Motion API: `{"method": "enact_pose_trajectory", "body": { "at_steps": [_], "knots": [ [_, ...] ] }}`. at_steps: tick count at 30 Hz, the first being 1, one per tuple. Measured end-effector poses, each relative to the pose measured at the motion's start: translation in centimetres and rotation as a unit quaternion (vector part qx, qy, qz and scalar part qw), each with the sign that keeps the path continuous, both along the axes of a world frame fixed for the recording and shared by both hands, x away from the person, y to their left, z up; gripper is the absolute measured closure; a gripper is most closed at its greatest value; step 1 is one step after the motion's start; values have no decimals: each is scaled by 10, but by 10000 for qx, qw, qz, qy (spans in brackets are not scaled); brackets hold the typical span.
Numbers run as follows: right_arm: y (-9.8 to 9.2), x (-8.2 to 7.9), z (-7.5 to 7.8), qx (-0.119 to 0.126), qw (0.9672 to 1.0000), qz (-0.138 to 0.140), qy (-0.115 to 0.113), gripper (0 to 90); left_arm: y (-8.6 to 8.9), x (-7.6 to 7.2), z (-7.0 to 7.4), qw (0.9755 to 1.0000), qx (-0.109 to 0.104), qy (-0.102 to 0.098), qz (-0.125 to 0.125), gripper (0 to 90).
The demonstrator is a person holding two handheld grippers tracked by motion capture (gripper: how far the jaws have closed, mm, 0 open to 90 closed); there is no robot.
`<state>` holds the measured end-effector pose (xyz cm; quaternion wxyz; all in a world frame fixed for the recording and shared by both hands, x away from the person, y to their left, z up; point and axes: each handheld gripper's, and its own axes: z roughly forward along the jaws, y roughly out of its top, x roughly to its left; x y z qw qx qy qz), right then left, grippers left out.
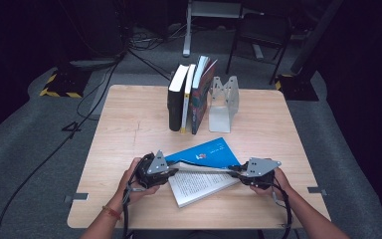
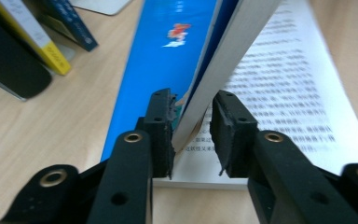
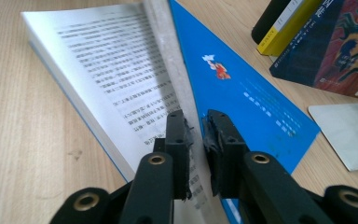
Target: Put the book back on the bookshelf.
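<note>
High view has both forearms coming in low from the bottom edge, left gripper [image 1: 171, 172] and right gripper [image 1: 235, 172] pointing at each other across the open blue book [image 1: 204, 172]. Left's jaws sit a bit apart around the raised wad of pages, only one pad touching, while right's are pinched on that wad's far edge. Book lies flat near the front of the wooden table [image 1: 129, 129], standing books [image 1: 189, 94] and a metal bookend [image 1: 223, 102] behind, grey carpet all around.

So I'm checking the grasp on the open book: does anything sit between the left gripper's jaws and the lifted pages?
Nothing visible does. The left gripper straddles the lifted pages of the blue book, one jaw either side, with nothing else between them.
</note>
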<state>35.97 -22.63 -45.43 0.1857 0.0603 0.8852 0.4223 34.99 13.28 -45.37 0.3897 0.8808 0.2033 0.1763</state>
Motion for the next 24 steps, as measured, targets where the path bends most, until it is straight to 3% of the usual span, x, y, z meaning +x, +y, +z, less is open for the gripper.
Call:
{"method": "enact_pose_trajectory", "body": {
  "at_steps": [2,4,6,10,15,17,18,19,20,24],
  "knots": [
    [-4,-3,3,7,10000,-23,27,819,-5,6,1,10000,35,-74,41,652],
    [-7,-4,5,-2,10000,-38,56,830,-11,13,2,9999,-18,-26,145,631],
    [-10,-5,7,10,10000,-78,57,833,-17,13,4,9997,78,-31,226,608],
    [-9,-5,9,-54,10000,-48,50,829,-26,6,8,9999,-131,102,25,499],
    [-9,-4,10,-28,9999,-71,96,809,-40,-6,15,9998,-85,11,-175,438],
    [-9,-4,10,-30,9999,-70,112,804,-41,-8,15,9996,-99,-44,-261,573],
    [-9,-3,10,-32,9999,-50,112,795,-43,-11,16,9991,-14,-31,-425,573],
    [-8,-3,9,-27,9999,-47,130,784,-45,-13,15,9984,244,-87,-510,680],
    [-8,-4,9,-51,9999,-34,106,773,-47,-15,13,9976,402,-147,-537,721],
    [-10,-2,8,180,9995,62,243,700,-43,-14,6,9977,371,21,-572,754]
  ]
}}
